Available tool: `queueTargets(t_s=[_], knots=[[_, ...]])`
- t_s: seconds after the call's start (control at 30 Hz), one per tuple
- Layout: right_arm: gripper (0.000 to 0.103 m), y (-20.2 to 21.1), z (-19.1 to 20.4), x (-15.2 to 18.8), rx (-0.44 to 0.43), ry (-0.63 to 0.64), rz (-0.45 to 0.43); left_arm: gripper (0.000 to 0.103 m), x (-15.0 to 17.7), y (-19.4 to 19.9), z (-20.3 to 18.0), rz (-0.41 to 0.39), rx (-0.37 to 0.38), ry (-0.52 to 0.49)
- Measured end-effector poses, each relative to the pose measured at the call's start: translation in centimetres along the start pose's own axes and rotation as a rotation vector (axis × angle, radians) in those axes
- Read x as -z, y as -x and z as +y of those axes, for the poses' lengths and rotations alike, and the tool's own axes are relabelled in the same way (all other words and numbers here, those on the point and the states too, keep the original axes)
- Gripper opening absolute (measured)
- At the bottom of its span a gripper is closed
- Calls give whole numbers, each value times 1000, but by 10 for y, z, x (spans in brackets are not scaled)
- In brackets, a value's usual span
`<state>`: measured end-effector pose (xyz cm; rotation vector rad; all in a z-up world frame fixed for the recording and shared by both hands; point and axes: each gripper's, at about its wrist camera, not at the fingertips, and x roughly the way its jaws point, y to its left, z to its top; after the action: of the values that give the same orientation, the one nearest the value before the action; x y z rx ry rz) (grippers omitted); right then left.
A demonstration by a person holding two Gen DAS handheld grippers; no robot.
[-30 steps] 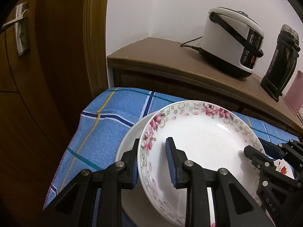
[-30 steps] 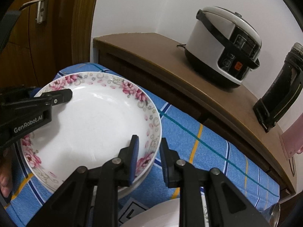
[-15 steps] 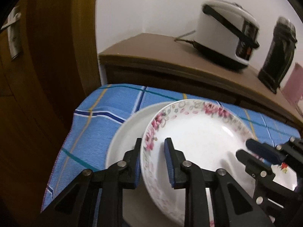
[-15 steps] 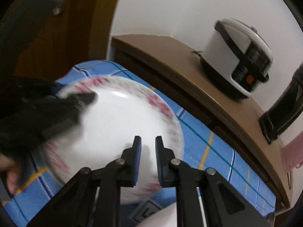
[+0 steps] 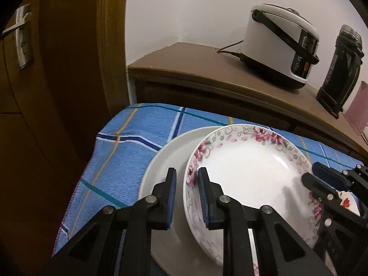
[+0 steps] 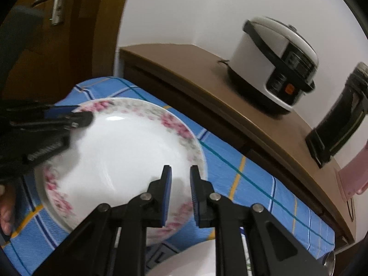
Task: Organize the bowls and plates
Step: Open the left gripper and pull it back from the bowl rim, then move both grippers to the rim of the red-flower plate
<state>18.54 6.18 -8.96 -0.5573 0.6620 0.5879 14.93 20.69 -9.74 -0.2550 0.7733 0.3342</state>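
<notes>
A white plate with a pink floral rim (image 5: 248, 168) hangs tilted over a larger plain white plate (image 5: 165, 161) on the blue checked cloth (image 5: 128, 151). My left gripper (image 5: 186, 177) is shut on the floral plate's left rim. My right gripper (image 6: 180, 174) holds the opposite rim of the floral plate (image 6: 122, 156) between its pads, and its jaws are opening slightly. Each gripper shows in the other's view: the right gripper (image 5: 319, 179) at the plate's right edge, the left gripper (image 6: 78, 117) at its far left edge.
Behind the cloth stands a wooden sideboard (image 5: 207, 69) with a white rice cooker (image 5: 280, 43) and a black flask (image 5: 340, 69). A wooden door (image 5: 46, 92) is at the left. A small red-flowered dish (image 5: 347, 201) lies to the right, another white dish (image 6: 184, 262) near me.
Both grippers have narrowed their jaws onto the floral plate's rim. The plate has shifted slightly right, baring more of the plain plate under it.
</notes>
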Motion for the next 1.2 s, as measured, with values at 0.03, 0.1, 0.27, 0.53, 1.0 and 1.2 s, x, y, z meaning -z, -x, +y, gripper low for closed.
queueTargets(t_s=[0.03,0.1,0.27,0.53,1.0,1.2], knots=[[15,-1,-2,1,1,-7,4,22,0,0,2,-2,-4,7],[15,-3,-3,1,4,-10,8,22,0,0,3,-3,-7,12],[20,1,-3,2,11,-11,-10,22,0,1,5,-5,-6,21],[35,11,-11,3,22,-48,-65,22,0,2,6,-14,-42,30],[37,30,-25,14,38,-98,-91,23,1,9,5,-46,-56,25],[45,51,-51,40,63,-184,-95,63,1,25,-1,-128,-86,6]])
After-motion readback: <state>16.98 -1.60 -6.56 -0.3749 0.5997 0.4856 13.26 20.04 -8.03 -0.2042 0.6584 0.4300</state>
